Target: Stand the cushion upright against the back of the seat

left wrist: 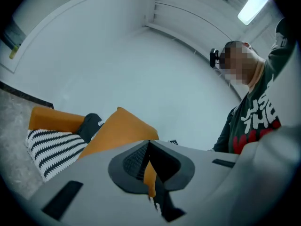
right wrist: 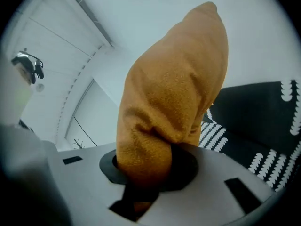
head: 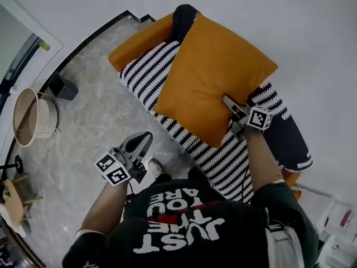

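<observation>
I've got the right claw (head: pixel 228 102) pinching the near edge of the orange cushion (head: pixel 212 66), with fabric bunched between the pads. That holds the cushion tilted over the striped seat (head: pixel 217 155) rather than flat on it. Gripping by the edge should let me swing it upright, I reckon. The left claw (head: pixel 139 143) is pressed together and empty, out over the floor (head: pixel 89 121), free to steady the cushion once it leans back.

The person's dark shirt (head: pixel 184 219) reads, upside down, "JUST … YOU ARE".
</observation>
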Tool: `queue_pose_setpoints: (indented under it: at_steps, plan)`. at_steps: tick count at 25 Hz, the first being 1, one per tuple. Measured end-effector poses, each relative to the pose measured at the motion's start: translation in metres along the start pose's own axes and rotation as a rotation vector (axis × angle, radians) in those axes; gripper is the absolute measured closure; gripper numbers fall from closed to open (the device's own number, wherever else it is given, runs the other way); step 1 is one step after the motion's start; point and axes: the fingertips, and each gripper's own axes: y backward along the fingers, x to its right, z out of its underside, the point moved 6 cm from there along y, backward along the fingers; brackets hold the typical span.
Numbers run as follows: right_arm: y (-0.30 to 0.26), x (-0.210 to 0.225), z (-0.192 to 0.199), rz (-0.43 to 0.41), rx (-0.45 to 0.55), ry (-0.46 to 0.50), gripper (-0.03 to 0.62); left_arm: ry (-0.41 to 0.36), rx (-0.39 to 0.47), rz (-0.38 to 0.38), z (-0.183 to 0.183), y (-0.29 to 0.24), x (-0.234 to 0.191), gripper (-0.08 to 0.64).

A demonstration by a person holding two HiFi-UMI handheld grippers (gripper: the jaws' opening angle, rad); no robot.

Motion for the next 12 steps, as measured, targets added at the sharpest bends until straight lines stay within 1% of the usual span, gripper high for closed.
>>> queue_pose_setpoints:
  at_steps: [3, 5, 7, 9, 12]
  plan:
    - [-0.020, -0.041, -0.029, 0.015, 0.043, 0.081, 0.476, -0.060, 0.014, 0.008, -0.042, 0.026, -0.011, 0.549]
    - [-0.032, -0.065, -0.044, 0.021, 0.060, 0.112, 0.476, -0.074, 0.011, 0.003, -0.068, 0.043, -0.020, 0.549]
    - [-0.047, -0.087, -0.055, 0.023, 0.064, 0.132, 0.476, -0.067, 0.018, -0.007, -0.092, 0.061, -0.032, 0.548]
    - [-0.065, -0.107, -0.071, 0.019, 0.066, 0.154, 0.476, -0.051, 0.052, -0.019, -0.116, 0.077, -0.046, 0.549]
    - [-0.083, -0.128, -0.089, 0.009, 0.075, 0.191, 0.476, -0.049, 0.093, -0.029, -0.134, 0.096, -0.055, 0.548]
